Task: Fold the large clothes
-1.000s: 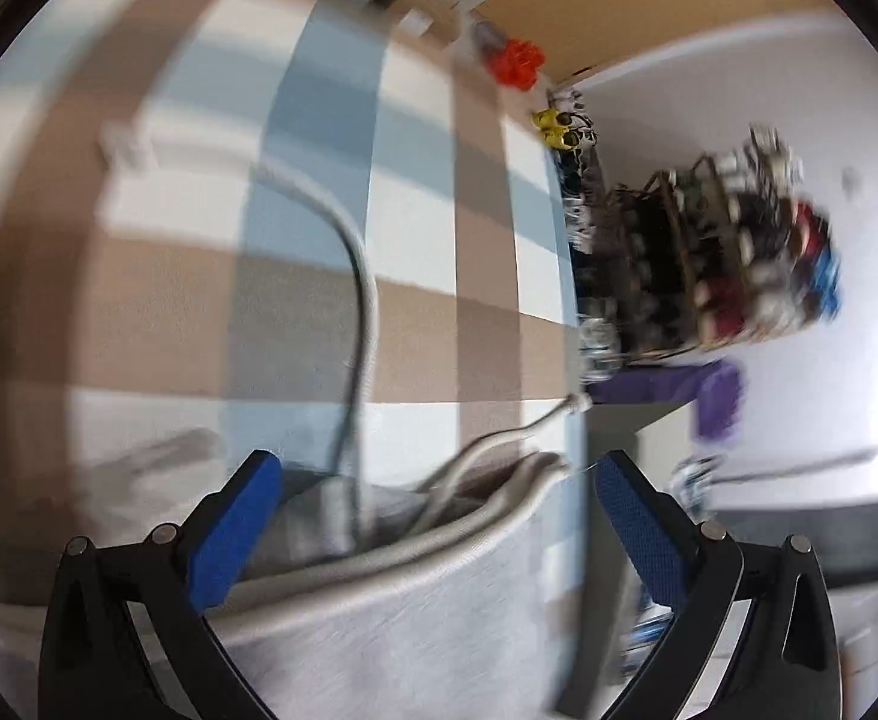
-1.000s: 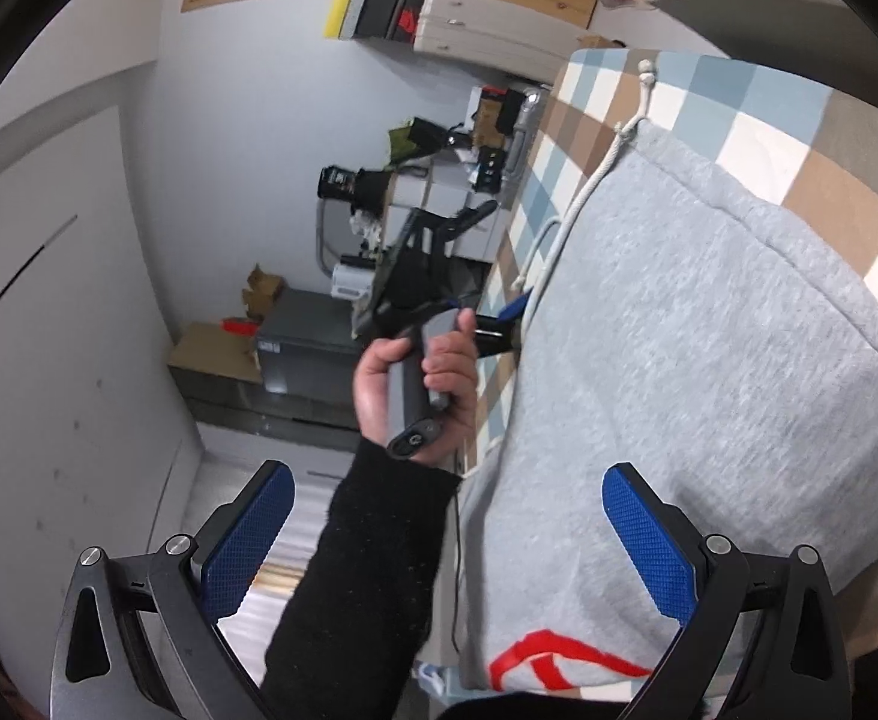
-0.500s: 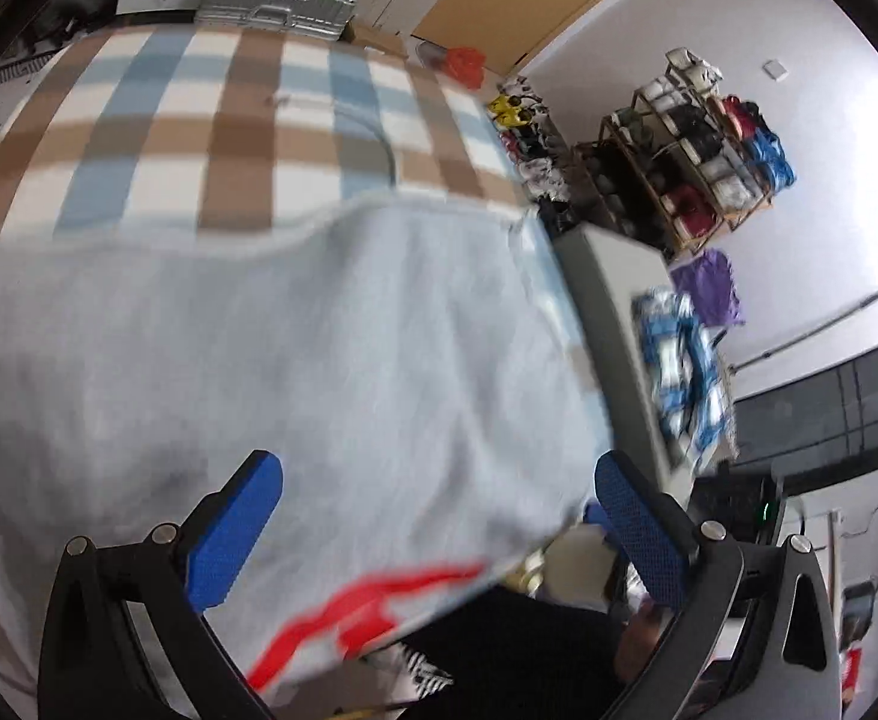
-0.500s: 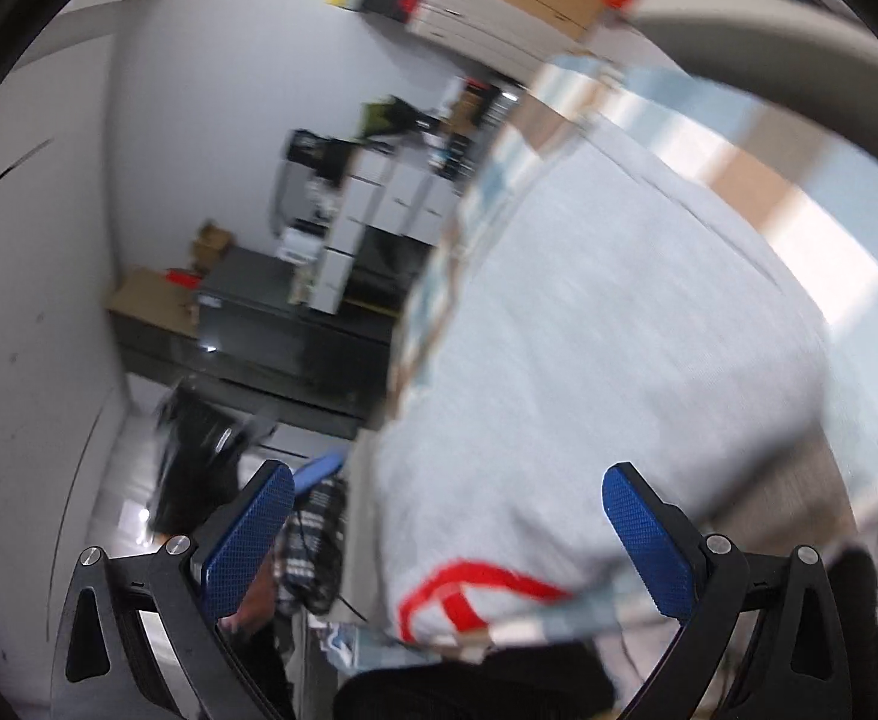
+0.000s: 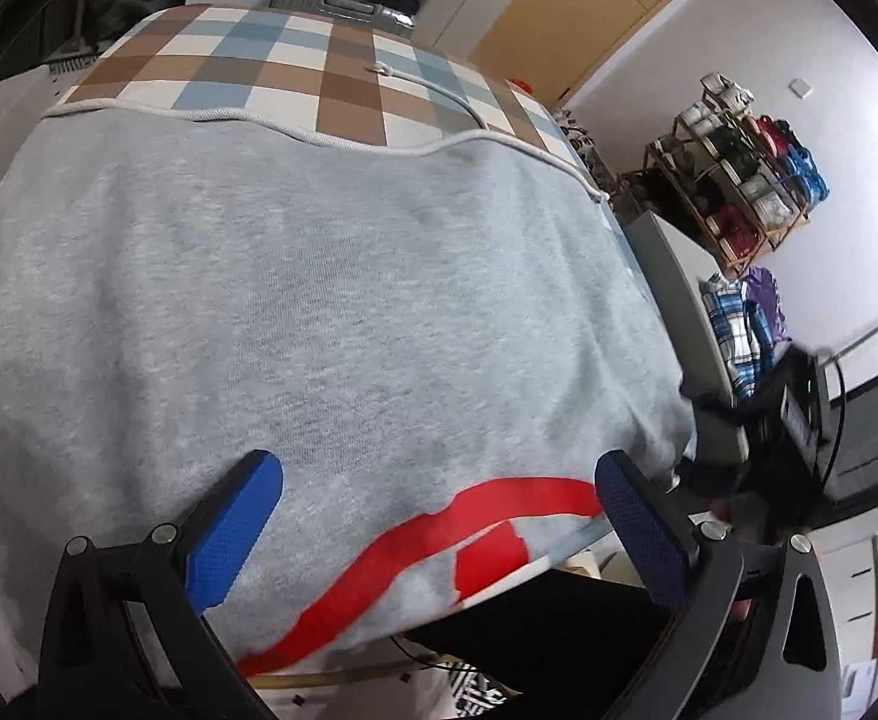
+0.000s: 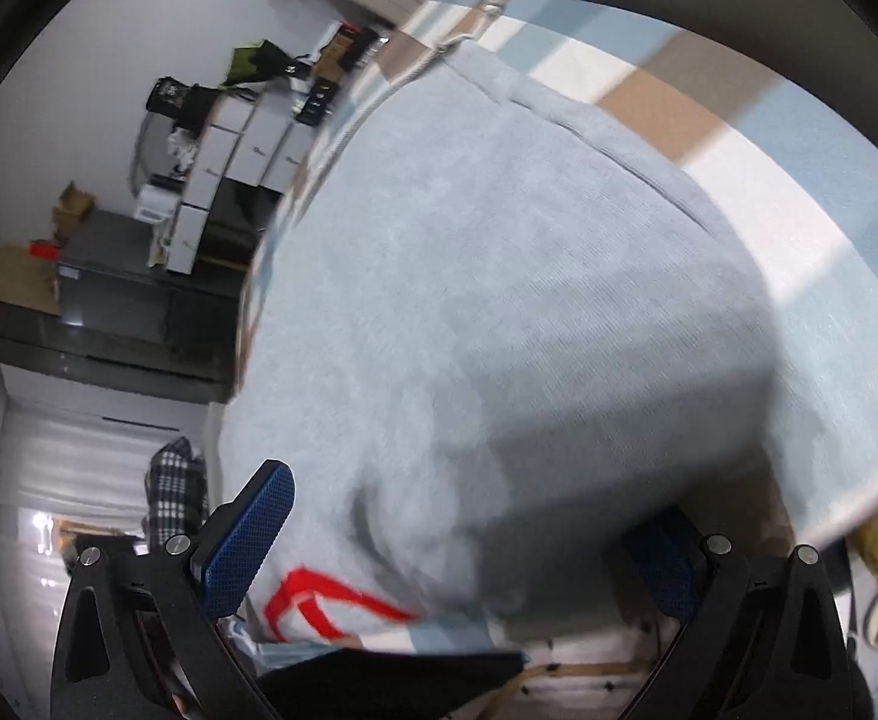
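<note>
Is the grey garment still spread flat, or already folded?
Spread out. The grey garment lies in one broad, smooth sheet over the checked cloth, its corded edge running across. Hidden layers underneath cannot be told.

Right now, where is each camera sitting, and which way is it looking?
Left wrist: sits on the left gripper, looking forward and down across the grey sweatshirt on the checkered cloth, toward a rack by the wall; both blue fingers show, open.
Right wrist: sits on the right gripper, looking along the same grey sweatshirt toward white drawers; its blue fingers show, open.
Shared: the sweatshirt, its red print, the white drawstring.
</note>
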Tool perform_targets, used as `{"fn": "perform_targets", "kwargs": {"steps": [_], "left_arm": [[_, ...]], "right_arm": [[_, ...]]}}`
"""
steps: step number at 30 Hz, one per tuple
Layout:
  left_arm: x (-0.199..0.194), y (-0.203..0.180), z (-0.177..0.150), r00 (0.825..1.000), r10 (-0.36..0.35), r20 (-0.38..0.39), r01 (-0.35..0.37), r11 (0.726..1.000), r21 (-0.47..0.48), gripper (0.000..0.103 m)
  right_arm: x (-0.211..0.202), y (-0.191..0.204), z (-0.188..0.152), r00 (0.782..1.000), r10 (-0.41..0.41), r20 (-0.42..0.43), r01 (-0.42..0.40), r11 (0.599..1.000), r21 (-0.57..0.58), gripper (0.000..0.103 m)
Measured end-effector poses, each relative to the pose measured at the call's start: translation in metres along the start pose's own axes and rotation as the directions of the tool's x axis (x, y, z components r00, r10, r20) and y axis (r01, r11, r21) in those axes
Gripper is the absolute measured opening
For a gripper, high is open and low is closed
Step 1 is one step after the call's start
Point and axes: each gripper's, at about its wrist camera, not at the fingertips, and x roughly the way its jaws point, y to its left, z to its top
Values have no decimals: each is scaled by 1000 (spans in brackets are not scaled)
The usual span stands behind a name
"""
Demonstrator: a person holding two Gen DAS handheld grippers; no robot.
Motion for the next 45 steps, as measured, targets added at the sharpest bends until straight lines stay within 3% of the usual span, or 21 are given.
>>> {"fn": "perform_targets", "kwargs": {"steps": [6, 8, 9, 10, 12, 15, 19, 23, 27, 30, 35, 38, 42, 45], "left_arm": [[3, -3, -3, 1000, -11, 22, 10, 998, 65, 101], [4, -1, -7, 999, -16, 27, 14, 997, 80, 101], [3, -1, -7, 999, -17, 29, 15, 996, 89, 101], [3, -1, -7, 999, -14, 31, 10, 995, 101, 101], [4, -5, -10, 999, 12, 37, -17, 991, 132, 101], [8, -16, -18, 994, 91, 58, -101, 976, 195, 101], [16, -31, -27, 966, 233, 109, -255, 926, 279, 101], [18, -26, -27, 958, 256, 125, -282, 917, 282, 101], [25, -21, -8, 954, 274, 119, -297, 914, 278, 101], [30, -16, 5, 966, 242, 94, -258, 936, 239, 101], [37, -21, 18, 974, 224, 31, -224, 935, 274, 101], [12, -13, 26, 987, 156, 26, -159, 971, 180, 96], [-49, 11, 0, 993, 76, 89, -78, 997, 13, 96], [-73, 26, -36, 990, 93, 111, -87, 995, -54, 96]], "right_arm": [[14, 4, 21, 998, 23, 52, -24, 999, 33, 103], [18, 8, 21, 996, 37, 81, -36, 999, -13, 102], [19, 10, 19, 995, 31, 97, -28, 999, -33, 89], [19, 11, 16, 993, 5, 119, 3, 998, -67, 69], [19, 11, 11, 989, -44, 141, 58, 993, -100, 42], [11, 8, 11, 989, -12, 150, 28, 994, -107, 34], [3, 34, 2, 974, -66, 217, 118, 966, -232, 30], [-8, 54, -4, 960, -55, 273, 141, 942, -306, 29], [-8, 63, -7, 952, -104, 288, 207, 913, -353, 29], [-6, 58, -6, 954, -123, 274, 216, 915, -342, 28], [-3, 59, -7, 951, -142, 276, 241, 897, -371, 28], [3, 54, -9, 952, -155, 264, 252, 887, -387, 28], [5, 48, -7, 962, -139, 236, 223, 896, -383, 29], [3, 45, -4, 969, -108, 223, 185, 913, -362, 29]]}}
